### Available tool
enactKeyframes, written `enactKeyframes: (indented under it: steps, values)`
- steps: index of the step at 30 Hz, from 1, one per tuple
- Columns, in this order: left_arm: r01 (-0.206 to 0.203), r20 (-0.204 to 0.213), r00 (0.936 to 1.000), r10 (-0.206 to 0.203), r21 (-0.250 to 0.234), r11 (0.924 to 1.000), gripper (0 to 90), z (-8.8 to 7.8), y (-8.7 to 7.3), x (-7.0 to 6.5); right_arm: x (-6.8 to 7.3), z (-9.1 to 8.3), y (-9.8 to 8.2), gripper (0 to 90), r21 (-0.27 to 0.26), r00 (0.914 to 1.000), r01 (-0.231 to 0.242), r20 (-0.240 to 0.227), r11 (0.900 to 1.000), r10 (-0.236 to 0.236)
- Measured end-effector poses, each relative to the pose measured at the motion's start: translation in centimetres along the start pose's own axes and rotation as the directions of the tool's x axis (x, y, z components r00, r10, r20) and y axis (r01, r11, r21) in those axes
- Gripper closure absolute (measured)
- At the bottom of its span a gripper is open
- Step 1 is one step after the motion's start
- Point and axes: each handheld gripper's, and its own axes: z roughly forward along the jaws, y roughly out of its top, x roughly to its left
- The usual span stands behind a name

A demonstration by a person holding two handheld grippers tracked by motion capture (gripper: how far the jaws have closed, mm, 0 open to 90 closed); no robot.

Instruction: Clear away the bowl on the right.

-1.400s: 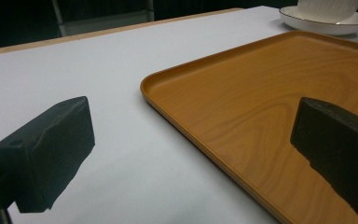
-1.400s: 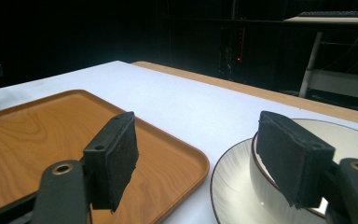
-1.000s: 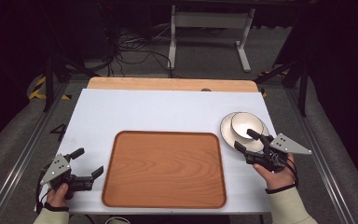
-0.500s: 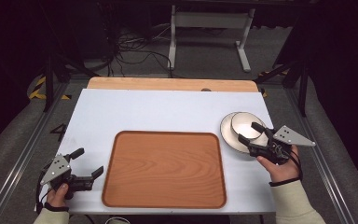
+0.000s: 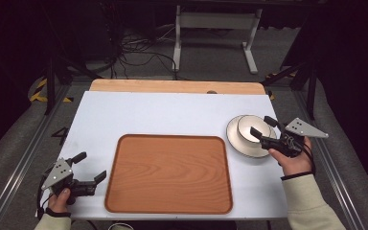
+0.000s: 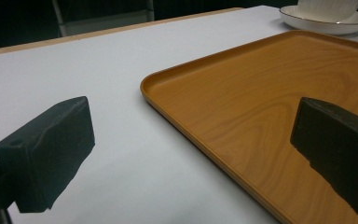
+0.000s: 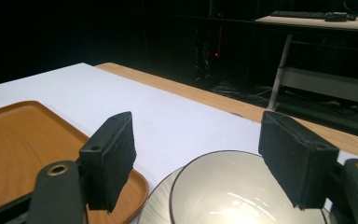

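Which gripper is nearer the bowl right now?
Right. The right gripper hovers open at the bowl on its plate. The left gripper sits open across the tray, near the table's front left corner.

table (image 5: 172, 115): white-topped | on it: wooden tray (image 5: 170, 172), plate (image 5: 239, 143) apparently under bowl (image 5: 253, 128)

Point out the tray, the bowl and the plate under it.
tray (image 5: 168, 177): high view, middle of its wooden floor.
bowl (image 5: 247, 127): high view, inside near its left wall.
plate (image 5: 242, 147): high view, bare rim in front of the bowl.
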Motion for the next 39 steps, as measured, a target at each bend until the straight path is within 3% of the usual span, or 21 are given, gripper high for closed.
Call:
enactKeyframes:
  steps: [14,23,31,39]
  values:
    - [0.000,0.001,1.0000,0.000,0.000,1.0000,0.3,0.0,0.0,0.0,-2.3,0.5,0.3,27.1,0.007,0.9988,-0.027,0.040,1.000,0.027]
    - [-0.001,0.004,1.0000,0.001,0.010,0.9999,0.3,0.0,0.0,0.0,-3.6,1.5,0.4,24.4,0.019,0.9986,-0.019,0.050,1.000,0.018]
    - [-0.003,0.007,1.0000,0.003,0.011,0.9999,0.3,0.0,0.0,0.1,-5.0,2.6,0.1,24.0,0.077,0.9959,-0.028,0.088,0.997,0.021]
    - [-0.002,0.006,1.0000,0.002,0.010,0.9999,0.3,0.0,0.0,0.0,-5.8,3.5,-0.4,35.7,0.189,0.9919,-0.061,0.121,0.980,0.038]
